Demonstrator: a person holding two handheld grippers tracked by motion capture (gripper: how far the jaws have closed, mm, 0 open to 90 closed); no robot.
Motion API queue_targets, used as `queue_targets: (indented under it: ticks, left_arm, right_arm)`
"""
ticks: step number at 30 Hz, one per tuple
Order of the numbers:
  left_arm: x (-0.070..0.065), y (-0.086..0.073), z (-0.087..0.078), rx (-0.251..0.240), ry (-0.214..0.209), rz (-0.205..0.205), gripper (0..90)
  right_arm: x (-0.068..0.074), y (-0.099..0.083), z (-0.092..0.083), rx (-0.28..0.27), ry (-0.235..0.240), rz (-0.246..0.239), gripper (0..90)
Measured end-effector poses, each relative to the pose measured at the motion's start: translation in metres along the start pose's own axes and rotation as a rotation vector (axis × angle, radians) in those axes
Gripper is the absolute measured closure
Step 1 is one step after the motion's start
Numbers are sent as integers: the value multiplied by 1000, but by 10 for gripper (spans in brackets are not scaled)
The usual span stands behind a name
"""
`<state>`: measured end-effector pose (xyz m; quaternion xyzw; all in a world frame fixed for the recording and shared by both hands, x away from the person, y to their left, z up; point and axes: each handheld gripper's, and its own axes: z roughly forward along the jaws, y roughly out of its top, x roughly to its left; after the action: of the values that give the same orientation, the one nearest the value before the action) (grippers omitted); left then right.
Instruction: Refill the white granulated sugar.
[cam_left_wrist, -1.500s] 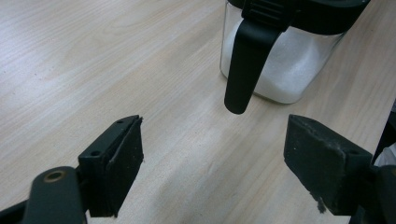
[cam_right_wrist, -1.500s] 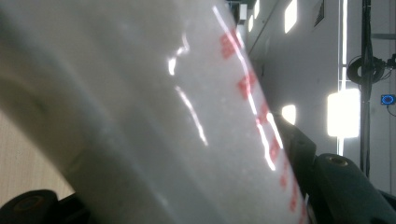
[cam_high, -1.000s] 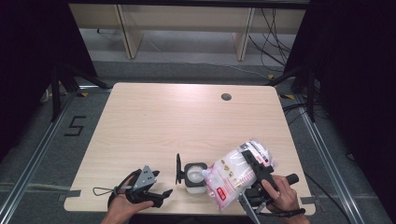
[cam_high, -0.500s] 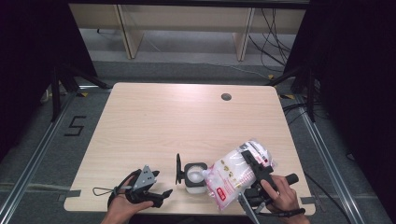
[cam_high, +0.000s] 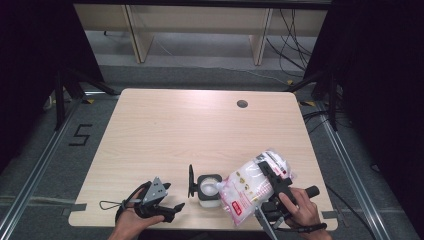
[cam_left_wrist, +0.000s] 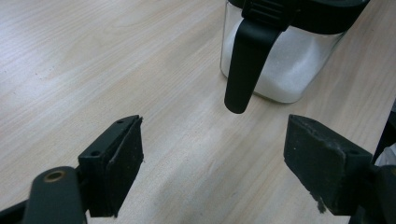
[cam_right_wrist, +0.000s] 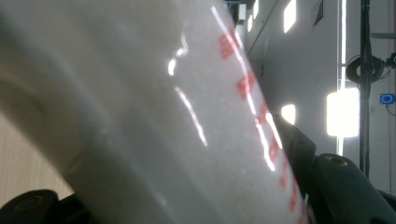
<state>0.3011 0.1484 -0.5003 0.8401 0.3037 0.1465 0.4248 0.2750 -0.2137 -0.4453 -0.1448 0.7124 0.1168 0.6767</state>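
Clamping a plastic bag (cam_high: 252, 190) of white grains across its middle, the right gripper (cam_high: 274, 176) holds it tilted, one corner dipped to the open mouth of a small clear jar (cam_high: 208, 189) at the lower centre of the high view. That tilt reads as a pour: the bag's low corner sits right at the jar's rim so the grains can run in, and the jar's black lid (cam_high: 191, 181) stands flipped up on its left side to keep the mouth free. In the right gripper view the bag (cam_right_wrist: 154, 116) swells between the two jaws, which stand partly apart because of its bulk, with one dark jaw showing at the lower right.

The left gripper (cam_high: 165, 207) lies low at the lower left of the high view, its jaws spread wide with nothing between them; its pads (cam_left_wrist: 119, 165) frame bare table (cam_left_wrist: 93, 60). It looks parked just beside the jar (cam_left_wrist: 285, 65), probably ready to steady it, without touching it.

Hard to make out: whether grains are actually flowing, since the bag's corner covers that spot; how the corner was opened; and the red print on the bag, which is too blurred to read. The jar is cut off at the top of the left gripper view, with its black latch (cam_left_wrist: 250, 56) hanging down in front.
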Motion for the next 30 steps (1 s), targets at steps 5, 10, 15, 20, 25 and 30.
queue_targets:
  ticks: [5,10,15,20,25,30]
  left_arm:
    - [1,0,0,6,5,7,192]
    - [0,0,0,0,-3,2,192]
    - [1,0,0,7,11,10,192]
    - [0,0,0,4,3,5,192]
    - [1,0,0,9,11,12,192]
    - [0,0,0,2,6,4,192]
  right_arm:
    - [1,0,0,2,2,9,490]
    - [1,0,0,7,3,-1,491]
    - [0,0,0,5,2,0,491]
    - [-2,0,0,-6,-7,-33,491]
    - [1,0,0,3,-2,1,491]
    - [-2,0,0,-5,-11,-35,492]
